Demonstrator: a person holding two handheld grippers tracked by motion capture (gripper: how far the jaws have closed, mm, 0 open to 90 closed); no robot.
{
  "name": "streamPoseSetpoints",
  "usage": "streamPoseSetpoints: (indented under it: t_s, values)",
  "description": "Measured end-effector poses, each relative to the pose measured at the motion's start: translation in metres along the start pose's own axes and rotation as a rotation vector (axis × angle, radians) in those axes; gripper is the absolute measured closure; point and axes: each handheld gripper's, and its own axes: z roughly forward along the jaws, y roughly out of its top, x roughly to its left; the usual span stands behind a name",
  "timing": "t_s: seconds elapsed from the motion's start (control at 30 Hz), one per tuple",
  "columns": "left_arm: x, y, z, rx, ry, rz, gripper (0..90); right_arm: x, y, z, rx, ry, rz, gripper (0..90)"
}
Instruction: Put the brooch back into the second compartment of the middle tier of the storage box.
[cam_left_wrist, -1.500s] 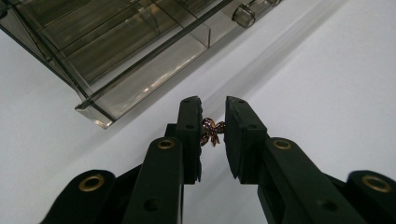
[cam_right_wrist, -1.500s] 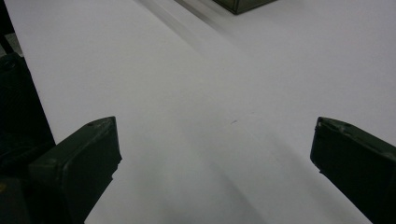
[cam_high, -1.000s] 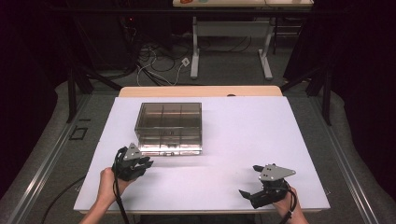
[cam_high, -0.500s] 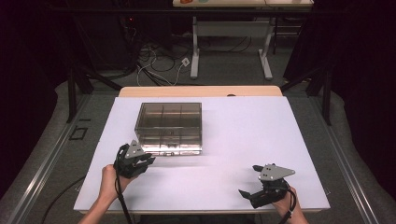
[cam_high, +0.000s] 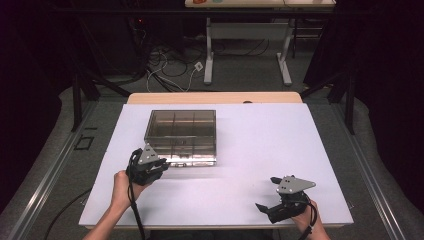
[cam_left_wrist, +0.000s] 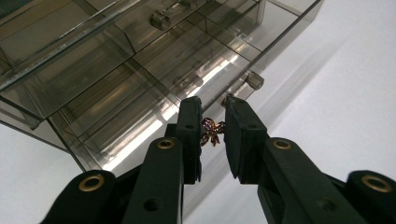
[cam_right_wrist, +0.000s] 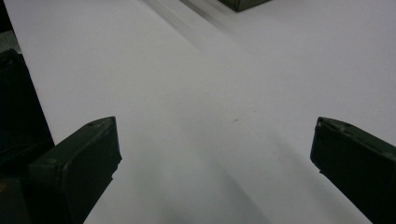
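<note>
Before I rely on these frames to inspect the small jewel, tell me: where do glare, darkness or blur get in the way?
Left gripper view: bright glare streaks across the clear compartment box, yet the flower-shaped jewel is sharp. Right gripper view: the box corner and white tabletop look soft. High view: the tabletop is evenly lit, the surroundings dark.

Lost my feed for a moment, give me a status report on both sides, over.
Left hand-held gripper shut on small gold-and-purple flower-shaped trinket, at smoky clear plastic compartment box. Right hand-held gripper open over white table. Nothing in the way.
</note>
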Motion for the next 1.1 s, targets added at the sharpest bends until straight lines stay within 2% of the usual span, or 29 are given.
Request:
streamPoseSetpoints:
  t_s: [0.23,0.5,0.63,1.1]
  values:
    - [0.002,0.005,0.002,-0.024,-0.001,-0.014,76.3,-0.001,0.0,0.0,-0.003,-0.002,-0.007,1.0]
    - [0.005,0.009,0.005,-0.031,0.009,-0.013,76.3,0.0,0.0,0.0,-0.002,-0.002,-0.003,1.0]
    - [0.006,0.011,0.005,-0.037,-0.003,-0.018,76.3,0.0,0.0,0.0,-0.002,0.002,0.001,1.0]
    - [0.008,0.02,0.013,-0.048,-0.004,-0.02,76.3,-0.001,0.0,0.0,-0.005,-0.003,-0.004,1.0]
